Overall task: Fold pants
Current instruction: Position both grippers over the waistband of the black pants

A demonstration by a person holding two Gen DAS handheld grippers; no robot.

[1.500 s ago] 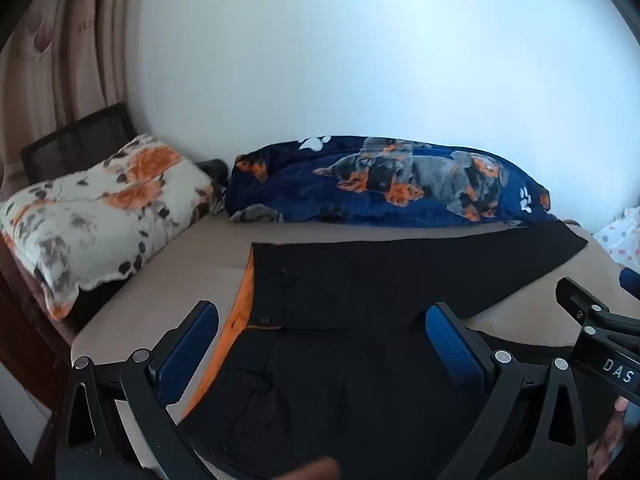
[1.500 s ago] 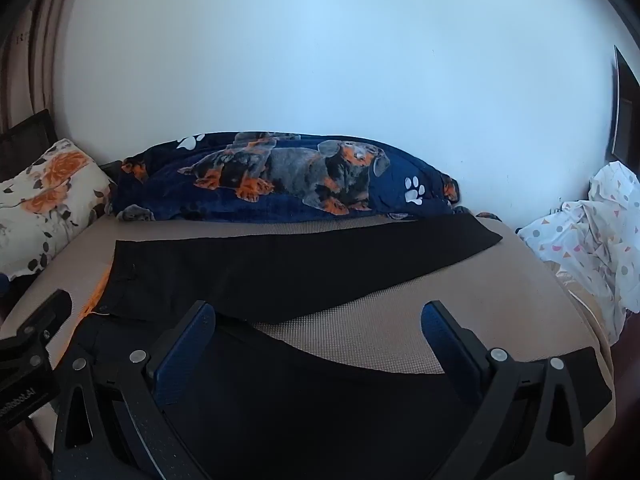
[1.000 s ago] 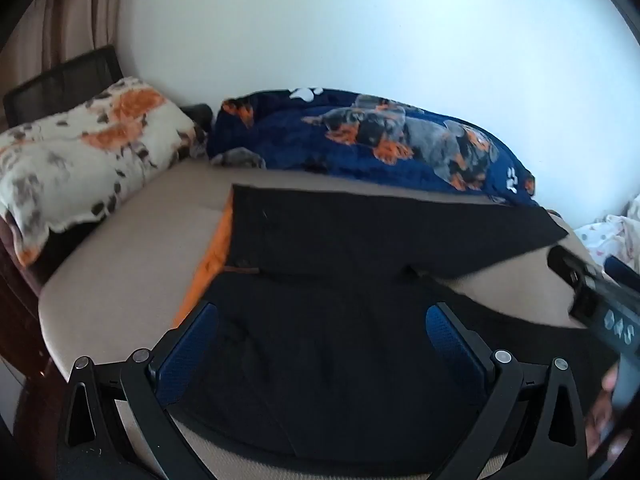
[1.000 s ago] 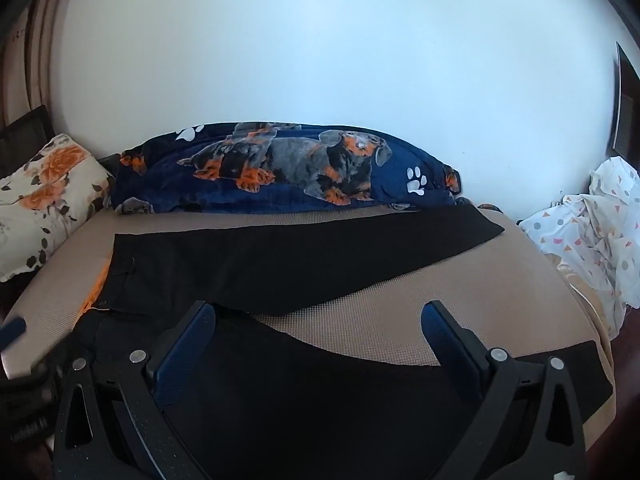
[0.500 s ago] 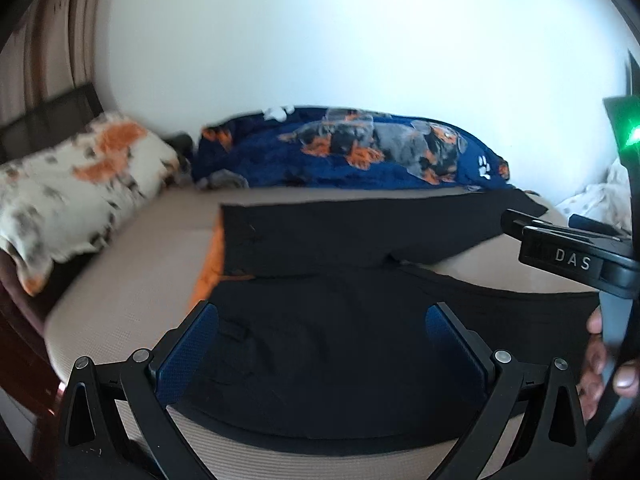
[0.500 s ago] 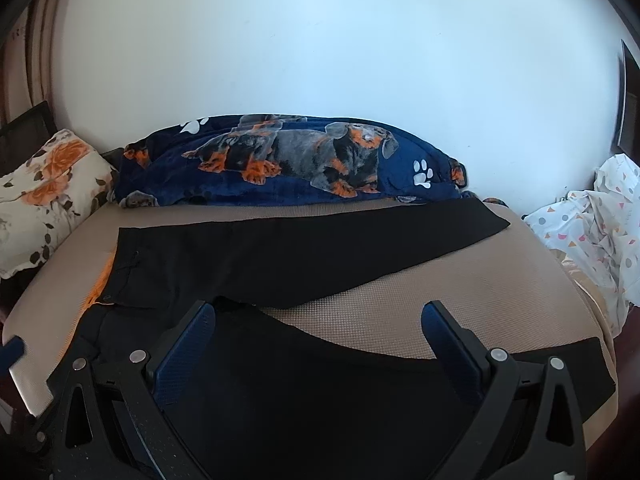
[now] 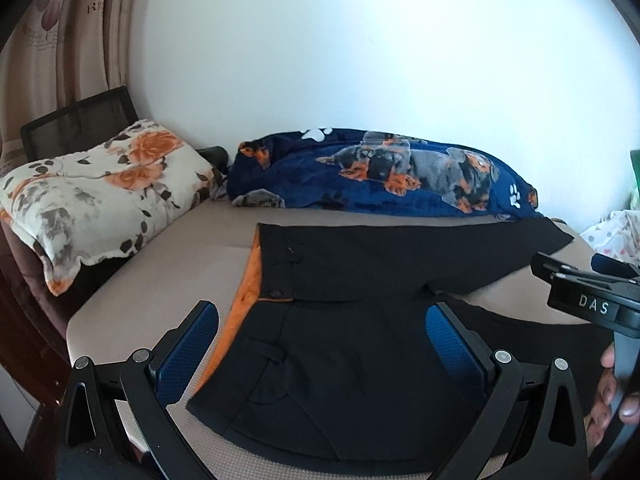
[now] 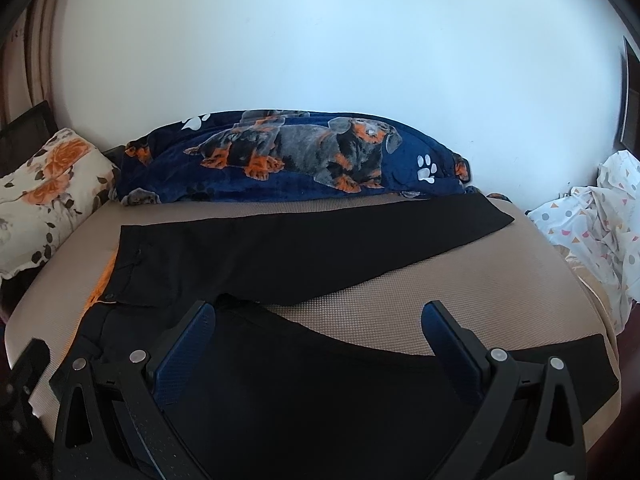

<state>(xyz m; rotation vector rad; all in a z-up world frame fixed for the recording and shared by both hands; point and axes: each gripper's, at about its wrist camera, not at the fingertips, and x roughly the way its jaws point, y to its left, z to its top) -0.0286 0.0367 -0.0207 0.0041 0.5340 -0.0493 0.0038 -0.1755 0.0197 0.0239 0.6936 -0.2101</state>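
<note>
Black pants [image 7: 360, 280] lie spread flat on the beige bed [image 7: 168, 276], waistband at the left with an orange lining showing, the two legs splayed to the right. In the right wrist view the pants [image 8: 280, 248] show both legs, the far one reaching the back right. My left gripper [image 7: 322, 320] is open and empty above the waist and hip area. My right gripper [image 8: 318, 320] is open and empty above the near leg. The right gripper's body also shows at the right edge of the left wrist view [image 7: 592, 300], held by a hand.
A floral pillow [image 7: 92, 192] lies at the bed's left end. A navy dog-print blanket [image 7: 380, 176] lies along the white wall at the back. A crumpled white dotted sheet [image 8: 600, 232] sits at the right. The bed's front edge is just below the grippers.
The left gripper has swung back left and closer over the waistband. The right gripper has shifted only slightly. Both stayed open; the pants have not moved.
</note>
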